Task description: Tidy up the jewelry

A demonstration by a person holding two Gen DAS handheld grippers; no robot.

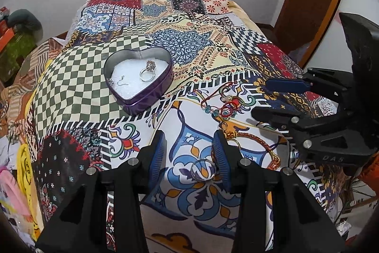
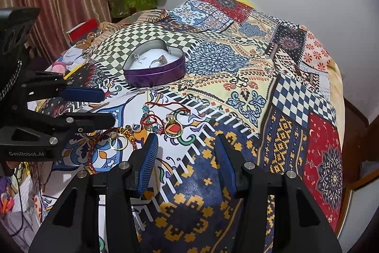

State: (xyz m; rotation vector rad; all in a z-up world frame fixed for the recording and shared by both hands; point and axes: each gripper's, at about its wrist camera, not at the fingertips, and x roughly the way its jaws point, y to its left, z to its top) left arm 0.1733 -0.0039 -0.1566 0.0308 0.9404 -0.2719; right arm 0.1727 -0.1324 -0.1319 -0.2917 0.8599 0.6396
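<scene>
Left claw (image 1: 189, 153) open astride the plain silver band ring (image 1: 203, 169) on the patterned quilt (image 1: 236, 58); we should centre, then pinch without snagging cloth.

Bed's covered in a busy patchwork bedspread (image 1: 208, 44). Purple heart-shaped tin (image 1: 139, 80) sits mid-left of frame, a tangle of bracelets and rings (image 1: 225, 106) right of center, one silver ring (image 1: 203, 169) lower center.

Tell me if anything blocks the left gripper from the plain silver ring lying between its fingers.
Nothing visible does: the silver ring lies on bare bedspread between the open left gripper fingers, nearer one finger.
</scene>
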